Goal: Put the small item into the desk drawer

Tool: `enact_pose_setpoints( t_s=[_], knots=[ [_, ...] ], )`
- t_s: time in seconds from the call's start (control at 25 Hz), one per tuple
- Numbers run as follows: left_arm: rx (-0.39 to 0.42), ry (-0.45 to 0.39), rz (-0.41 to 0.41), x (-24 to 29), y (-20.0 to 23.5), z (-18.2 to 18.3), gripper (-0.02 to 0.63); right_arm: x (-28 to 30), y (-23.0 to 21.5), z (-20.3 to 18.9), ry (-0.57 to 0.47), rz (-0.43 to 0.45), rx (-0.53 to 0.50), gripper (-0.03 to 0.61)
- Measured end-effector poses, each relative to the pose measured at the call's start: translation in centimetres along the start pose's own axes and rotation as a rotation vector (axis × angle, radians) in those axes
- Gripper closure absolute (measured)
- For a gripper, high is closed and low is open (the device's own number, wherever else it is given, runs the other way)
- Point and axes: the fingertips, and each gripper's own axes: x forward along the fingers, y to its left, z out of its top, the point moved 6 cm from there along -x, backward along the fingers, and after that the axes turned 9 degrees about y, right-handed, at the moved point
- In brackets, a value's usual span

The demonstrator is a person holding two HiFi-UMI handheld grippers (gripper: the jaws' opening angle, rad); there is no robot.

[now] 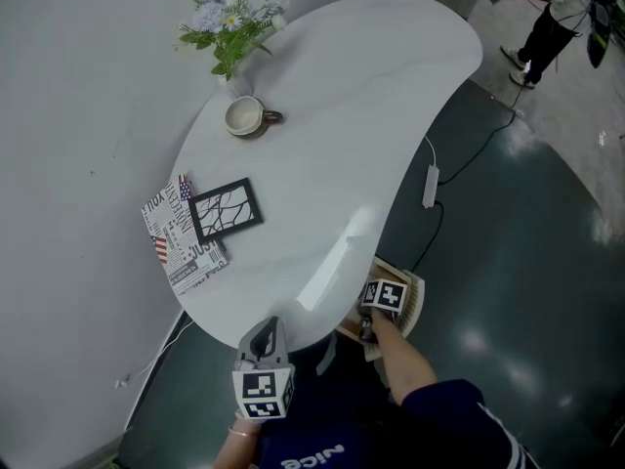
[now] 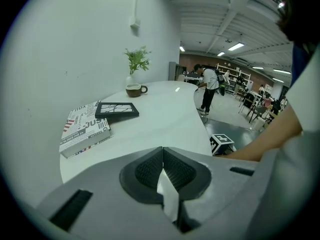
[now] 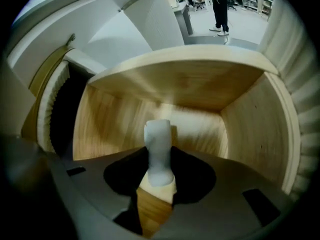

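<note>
While my right gripper [image 3: 159, 159] points steeply down into the open wooden drawer [image 3: 250, 114], its jaws are clamped on the small item [image 3: 158, 134], a pale rounded stick held inside the drawer's walls. The drawer juts out from under the near right edge of the white desk [image 1: 342, 115]. My left gripper [image 2: 163, 159] hovers at the desk's near edge, its jaws pressed together and empty. A book [image 2: 82, 129] and a black picture frame [image 2: 117, 110] lie far left of it.
</note>
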Motion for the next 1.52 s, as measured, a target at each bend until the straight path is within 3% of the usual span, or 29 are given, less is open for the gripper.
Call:
enact_pose_setpoints(
  t_s=[0.24,0.72,0.96,1.08,1.52],
  knots=[
    [-0.092,0.0,-0.026,0.3,0.3,0.5,0.609,0.4,-0.5,0.4,0.011,-0.006,0.033,0.431],
    [-0.018,0.022,-0.031,0.7,0.0,0.1,0.609,1.9,-0.4,0.2,0.043,-0.026,0.038,0.43],
    [0.008,0.01,-0.053,0.7,0.1,0.1,0.609,1.7,0.2,0.2,0.027,0.018,0.067,0.34],
    [0.01,0.005,-0.061,0.6,0.3,0.1,0.609,1.2,-0.1,0.3,0.005,-0.015,0.068,0.314],
    [0.036,-0.045,-0.15,1.1,-0.1,1.3,0.609,-2.5,0.0,-0.2,-0.053,0.03,0.123,0.285]
  ],
)
